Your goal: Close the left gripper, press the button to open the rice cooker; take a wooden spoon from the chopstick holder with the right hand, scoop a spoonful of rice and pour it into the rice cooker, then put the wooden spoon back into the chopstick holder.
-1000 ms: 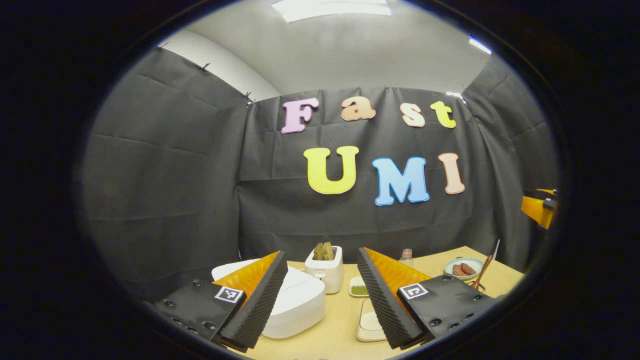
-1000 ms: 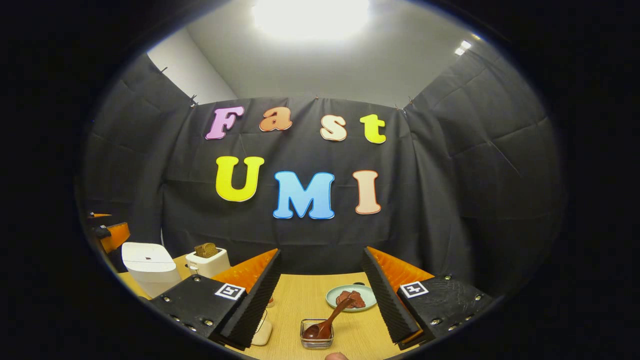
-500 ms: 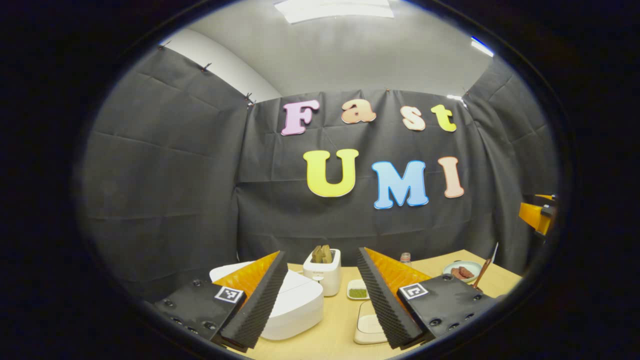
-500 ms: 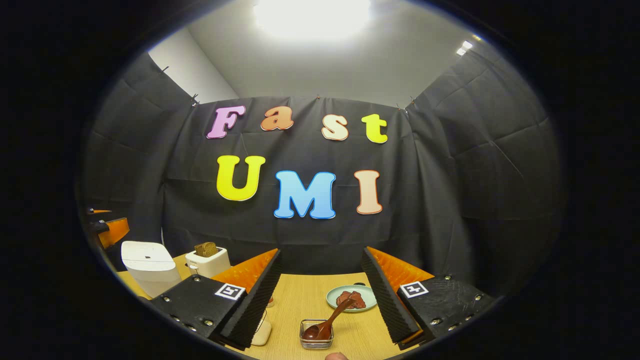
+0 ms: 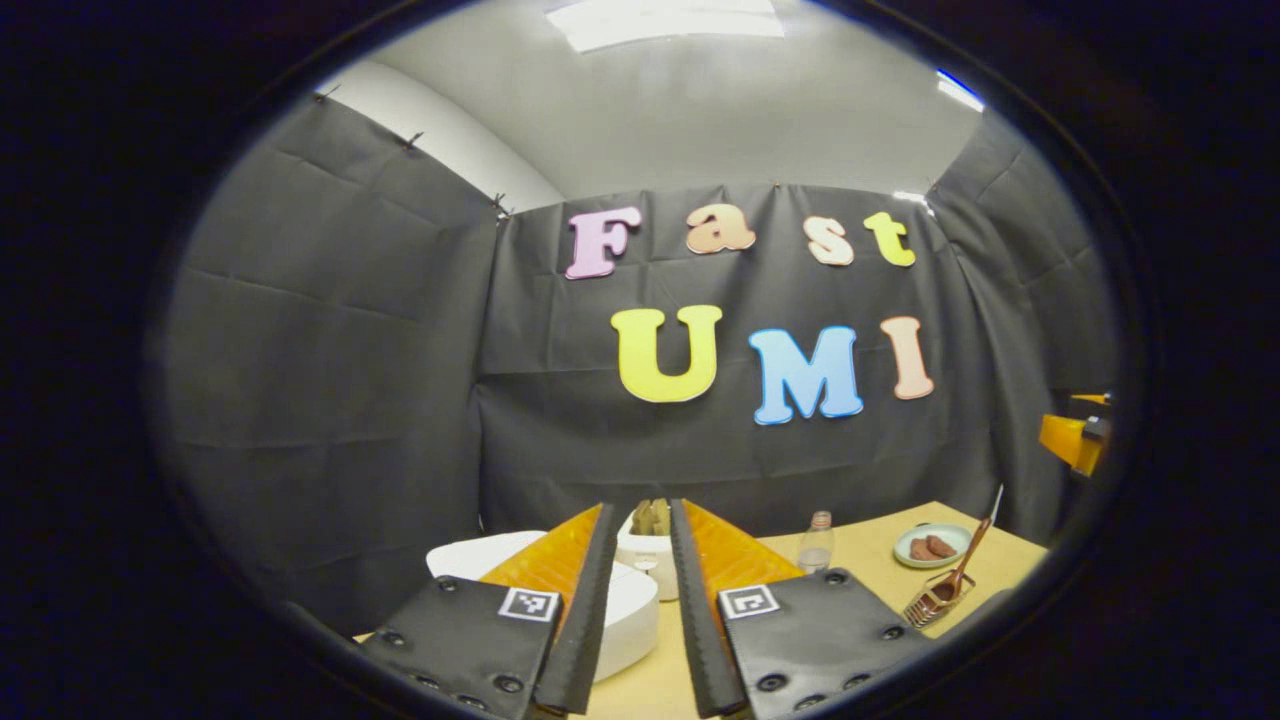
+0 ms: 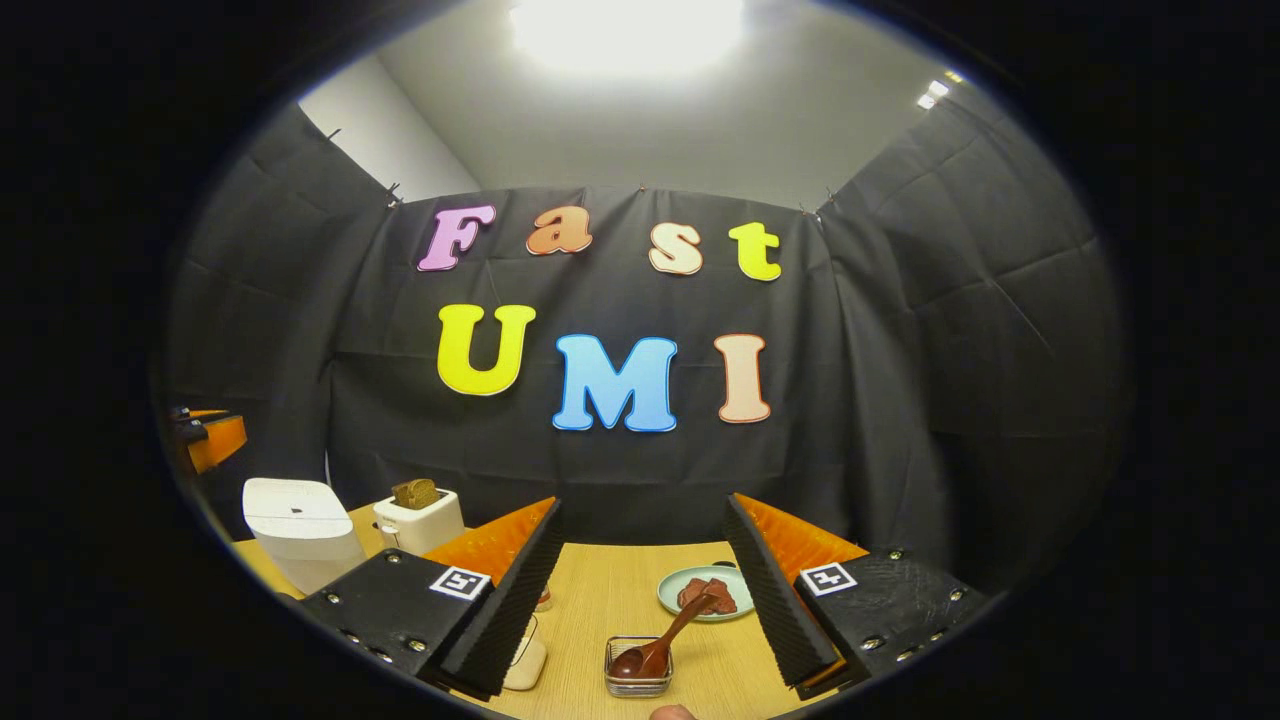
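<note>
The bench [image 6: 610,600] is pale wood with a fine matt grain. The rice cooker [image 6: 300,525] looks like smooth white plastic. The wooden spoon [image 6: 660,640] has a dark glossy bowl, resting in a clear chopstick holder [image 6: 638,678].

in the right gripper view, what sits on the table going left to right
rice cooker → toaster with bread → chopstick holder holding the wooden spoon → plate of brown food
</note>
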The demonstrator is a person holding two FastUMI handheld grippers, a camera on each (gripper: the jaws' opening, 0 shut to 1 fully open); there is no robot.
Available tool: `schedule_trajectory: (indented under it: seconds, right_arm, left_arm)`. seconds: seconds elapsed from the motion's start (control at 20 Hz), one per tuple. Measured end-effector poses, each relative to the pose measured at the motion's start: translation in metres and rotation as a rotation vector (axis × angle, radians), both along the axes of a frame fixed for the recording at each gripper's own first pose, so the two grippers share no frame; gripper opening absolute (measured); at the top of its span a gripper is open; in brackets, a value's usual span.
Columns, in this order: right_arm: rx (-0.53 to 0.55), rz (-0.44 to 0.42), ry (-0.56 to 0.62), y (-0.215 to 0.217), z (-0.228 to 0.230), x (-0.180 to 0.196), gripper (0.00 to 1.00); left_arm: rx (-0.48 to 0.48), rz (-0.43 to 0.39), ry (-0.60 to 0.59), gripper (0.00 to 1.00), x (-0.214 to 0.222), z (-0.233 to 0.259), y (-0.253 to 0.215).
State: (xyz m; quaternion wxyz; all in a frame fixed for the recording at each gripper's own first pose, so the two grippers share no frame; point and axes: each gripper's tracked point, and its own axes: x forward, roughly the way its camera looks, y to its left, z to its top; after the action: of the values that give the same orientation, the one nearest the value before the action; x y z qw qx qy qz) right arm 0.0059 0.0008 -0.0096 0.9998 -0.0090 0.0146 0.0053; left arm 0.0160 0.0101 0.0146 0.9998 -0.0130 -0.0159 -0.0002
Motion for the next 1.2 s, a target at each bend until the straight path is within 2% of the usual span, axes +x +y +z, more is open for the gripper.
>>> schedule_trajectory:
  seconds: [0.05, 0.1, 0.15, 0.2, 0.25, 0.3, 0.65, 0.95, 1.2]
  right_arm:
    - [-0.004, 0.0, 0.001, 0.001, 0.0, 0.0, 0.97]
    - [-0.007, 0.001, 0.003, 0.002, -0.001, 0.001, 0.96]
    - [-0.006, 0.001, 0.004, 0.003, -0.002, 0.001, 0.96]
    - [-0.005, 0.004, 0.004, 0.005, -0.002, 0.002, 0.96]
    - [-0.005, 0.007, 0.003, 0.007, -0.002, 0.002, 0.96]
    - [-0.008, 0.007, 0.003, 0.009, -0.002, 0.002, 0.96]
    - [-0.022, -0.01, 0.021, 0.016, -0.009, -0.001, 0.97]
    - [-0.037, -0.067, 0.039, 0.011, -0.012, -0.009, 0.97]
    - [-0.061, -0.114, 0.055, 0.007, -0.015, -0.019, 0.97]
  left_arm:
    - [-0.006, -0.008, 0.0, 0.32, 0.001, -0.002, 0.004]
    - [-0.007, -0.017, 0.001, 0.27, 0.003, -0.002, 0.004]
    - [0.0, 0.004, 0.001, 0.21, 0.006, -0.002, 0.01]
    - [0.003, 0.009, -0.009, 0.2, 0.005, -0.002, 0.013]
    - [0.008, 0.031, -0.017, 0.12, 0.012, -0.001, 0.021]
    - [0.006, 0.045, -0.024, 0.1, 0.01, 0.003, 0.03]
    - [-0.017, 0.039, 0.053, 0.09, 0.038, -0.026, 0.06]
    - [-0.06, 0.037, 0.103, 0.09, 0.074, -0.049, 0.091]
    - [-0.094, 0.017, 0.171, 0.09, 0.106, -0.083, 0.099]
